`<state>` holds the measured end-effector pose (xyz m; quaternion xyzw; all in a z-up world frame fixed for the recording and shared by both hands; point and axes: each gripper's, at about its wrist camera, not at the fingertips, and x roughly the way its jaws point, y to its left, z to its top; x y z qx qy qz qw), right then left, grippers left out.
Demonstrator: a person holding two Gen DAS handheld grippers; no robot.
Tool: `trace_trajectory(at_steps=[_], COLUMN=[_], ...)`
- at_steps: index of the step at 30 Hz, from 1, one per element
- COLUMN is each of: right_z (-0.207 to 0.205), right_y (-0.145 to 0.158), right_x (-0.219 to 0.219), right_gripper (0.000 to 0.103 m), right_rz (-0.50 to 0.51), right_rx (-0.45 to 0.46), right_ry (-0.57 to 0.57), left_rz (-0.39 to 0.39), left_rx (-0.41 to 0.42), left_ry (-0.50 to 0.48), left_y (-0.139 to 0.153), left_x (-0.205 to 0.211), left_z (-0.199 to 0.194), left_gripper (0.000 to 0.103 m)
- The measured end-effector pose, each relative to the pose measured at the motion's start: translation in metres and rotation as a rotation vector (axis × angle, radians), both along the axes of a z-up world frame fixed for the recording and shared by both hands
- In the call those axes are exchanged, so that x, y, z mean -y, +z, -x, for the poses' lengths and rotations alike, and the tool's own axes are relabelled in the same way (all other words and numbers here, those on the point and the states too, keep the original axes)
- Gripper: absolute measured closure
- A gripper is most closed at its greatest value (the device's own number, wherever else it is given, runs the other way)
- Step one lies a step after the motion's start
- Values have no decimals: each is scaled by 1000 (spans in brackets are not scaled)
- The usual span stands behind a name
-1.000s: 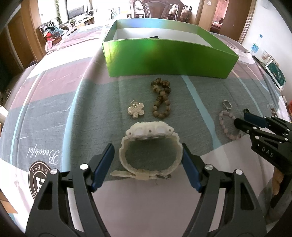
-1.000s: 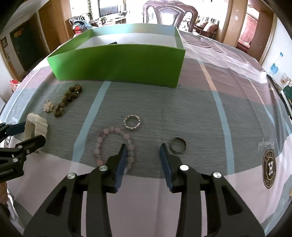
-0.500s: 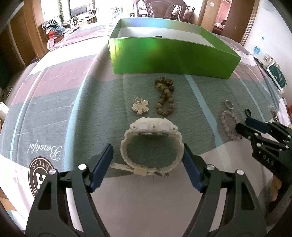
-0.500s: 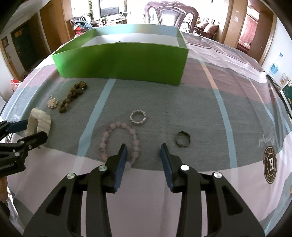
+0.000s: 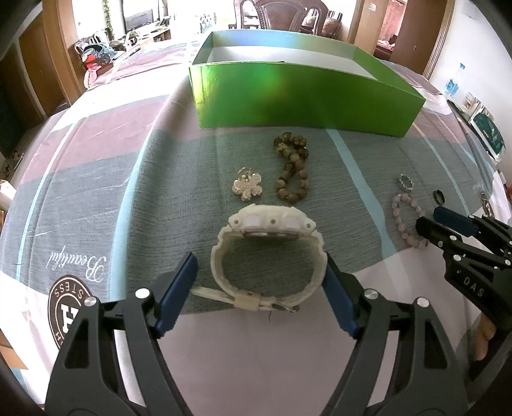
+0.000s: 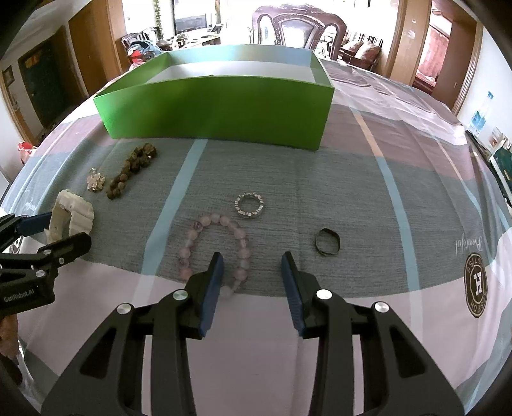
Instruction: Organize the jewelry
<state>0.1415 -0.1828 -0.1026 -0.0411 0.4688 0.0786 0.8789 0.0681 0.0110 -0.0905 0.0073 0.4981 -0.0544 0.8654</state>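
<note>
A white watch point(image 5: 267, 252) lies on the tablecloth between the open fingers of my left gripper point(image 5: 259, 281); the right pad touches its strap, the left pad stands apart. Beyond it lie a flower brooch point(image 5: 247, 188) and a brown bead bracelet point(image 5: 292, 168). A green box point(image 5: 304, 92) stands open at the back. My right gripper point(image 6: 252, 272) is open over the near side of a pink bead bracelet point(image 6: 217, 246). A silver ring point(image 6: 249, 205) and a dark ring point(image 6: 327, 242) lie near it.
The striped tablecloth point(image 6: 368, 179) covers a round table with printed logos near both front sides. A wooden chair point(image 6: 297, 28) stands behind the box. Clutter sits at the far left point(image 5: 96, 54).
Both grippers have drawn back and risen a little. The watch and bracelets now sit farther ahead of the fingers. Nothing was taken hold of.
</note>
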Motion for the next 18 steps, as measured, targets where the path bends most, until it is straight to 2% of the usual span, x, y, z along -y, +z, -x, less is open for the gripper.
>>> trace_trajectory(at_steps=[7,12,13,15,18], right_z=[-3,-3,-2,-1,0], right_y=[0,0,0,1,1], right_x=[-3,-2,-2,-6,-11], right_gripper=[65,66,69,89,94], right_rz=[5,-2,-10,-12,4], right_rx=[4,6,6,8,13], right_ry=[5,7,14,42,54], left_rz=[-5,-14,-15,-16,-24], left_rx=[2,18,21,24,32], left_ry=[-3,-5,-5,-4,3], left_y=[-1,0,1,1,2], left_x=[0,1,2,2,1], left_z=[0,0,-1,-1,-1], left_gripper=[27,32,32,33,35])
